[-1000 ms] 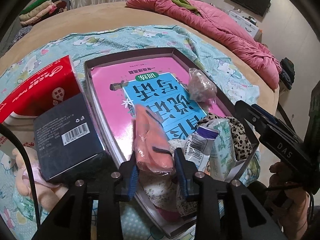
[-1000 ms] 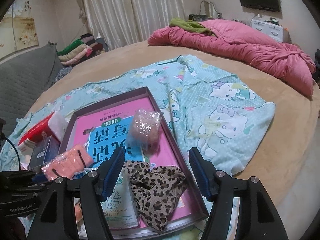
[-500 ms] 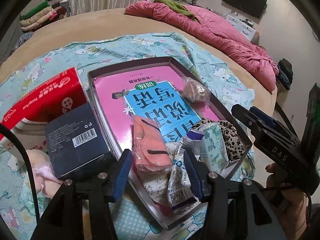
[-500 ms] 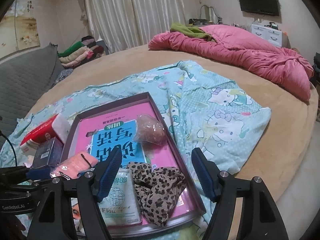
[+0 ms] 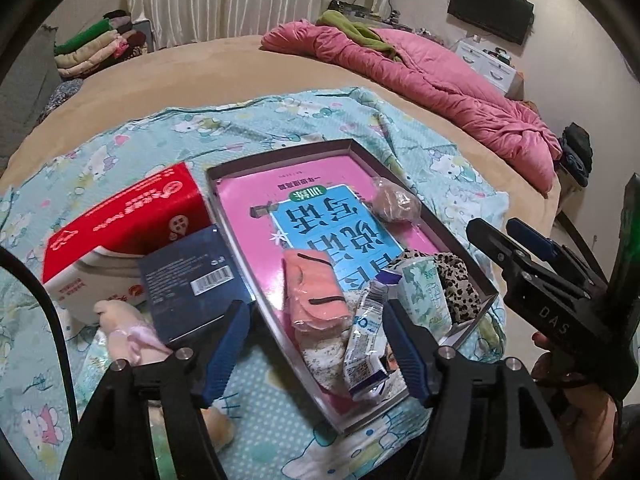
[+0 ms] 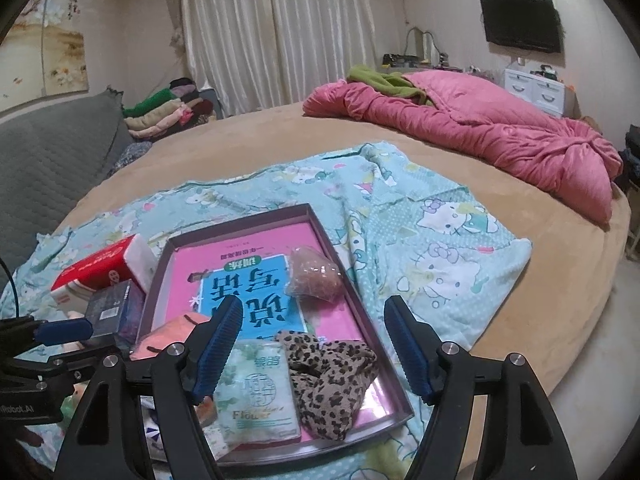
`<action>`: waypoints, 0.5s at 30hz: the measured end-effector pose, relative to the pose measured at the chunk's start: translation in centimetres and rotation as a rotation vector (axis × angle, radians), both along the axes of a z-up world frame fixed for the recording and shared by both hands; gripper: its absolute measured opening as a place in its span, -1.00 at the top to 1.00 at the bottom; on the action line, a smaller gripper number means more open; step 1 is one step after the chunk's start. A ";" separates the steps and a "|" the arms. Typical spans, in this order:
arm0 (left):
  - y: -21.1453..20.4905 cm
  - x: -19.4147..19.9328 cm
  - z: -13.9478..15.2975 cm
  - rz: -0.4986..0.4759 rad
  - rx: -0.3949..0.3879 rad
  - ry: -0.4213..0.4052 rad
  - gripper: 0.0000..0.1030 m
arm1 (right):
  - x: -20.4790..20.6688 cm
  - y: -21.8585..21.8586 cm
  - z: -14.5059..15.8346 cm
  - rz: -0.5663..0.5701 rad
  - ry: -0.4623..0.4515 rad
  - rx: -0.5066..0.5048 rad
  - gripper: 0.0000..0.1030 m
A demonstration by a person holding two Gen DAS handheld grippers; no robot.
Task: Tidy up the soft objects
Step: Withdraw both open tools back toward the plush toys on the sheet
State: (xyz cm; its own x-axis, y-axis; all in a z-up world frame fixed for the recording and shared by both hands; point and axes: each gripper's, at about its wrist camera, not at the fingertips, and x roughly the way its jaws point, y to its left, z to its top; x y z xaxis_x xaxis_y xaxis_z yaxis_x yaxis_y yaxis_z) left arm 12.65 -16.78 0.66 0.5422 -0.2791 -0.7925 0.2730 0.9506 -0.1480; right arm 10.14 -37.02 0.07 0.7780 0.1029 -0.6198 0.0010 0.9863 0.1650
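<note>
Pink and soft, a small folded cloth in a clear bag (image 5: pixel 316 292) lies flat in the shallow grey box (image 5: pixel 280 152), near the box's 7 o'clock corner. It has dark lines on it, like little hair ties. Just past it, at 12 o'clock, is the big pink and blue book cover (image 5: pixel 332 220) that lines the box. At 3 o'clock from the pink cloth sits a spotty leopard cloth (image 6: pixel 332 376), all bunched up, with a pale green tissue pack (image 6: pixel 260 396) just beside it. A crinkly bag with something brown inside (image 6: pixel 314 276) rests at the 2 o'clock side of the box. A white and blue packet (image 5: pixel 366 344) leans near the bottom edge. The left gripper (image 5: pixel 316 344) hangs over the pink cloth with its jaws opening and not touching it. The right gripper (image 6: pixel 314 344) is wide apart too, with nothing pinched. Outside the box, at 9 o'clock, sit a red tissue box (image 5: pixel 124 224) and a dark blue box (image 5: pixel 192 280).
</note>
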 end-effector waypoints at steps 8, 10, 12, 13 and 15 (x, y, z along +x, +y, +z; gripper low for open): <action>1.2 -1.5 1.1 0.014 0.020 -0.020 -0.54 | -1.0 1.5 1.6 0.019 -0.032 -0.025 -0.50; 1.4 -1.9 1.4 0.017 0.033 -0.028 -0.54 | -1.2 1.9 2.1 0.022 -0.044 -0.031 -0.50; 1.7 -2.4 1.8 0.021 0.044 -0.037 -0.54 | -1.5 2.3 2.8 0.028 -0.056 -0.033 -0.50; 1.8 -2.5 1.9 0.021 0.044 -0.039 -0.54 | -1.7 2.6 3.1 0.029 -0.063 -0.037 -0.50; 2.2 -2.9 2.2 0.025 0.043 -0.045 -0.54 | -2.0 3.1 3.7 0.039 -0.076 -0.046 -0.51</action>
State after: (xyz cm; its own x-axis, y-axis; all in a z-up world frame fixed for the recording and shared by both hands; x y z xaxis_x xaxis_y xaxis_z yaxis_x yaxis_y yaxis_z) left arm 9.79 -14.55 2.85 0.5841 -0.2317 -0.7779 0.2548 0.9623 -0.0953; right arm 8.15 -33.90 3.73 0.8191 0.1066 -0.5636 -0.0480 0.9919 0.1178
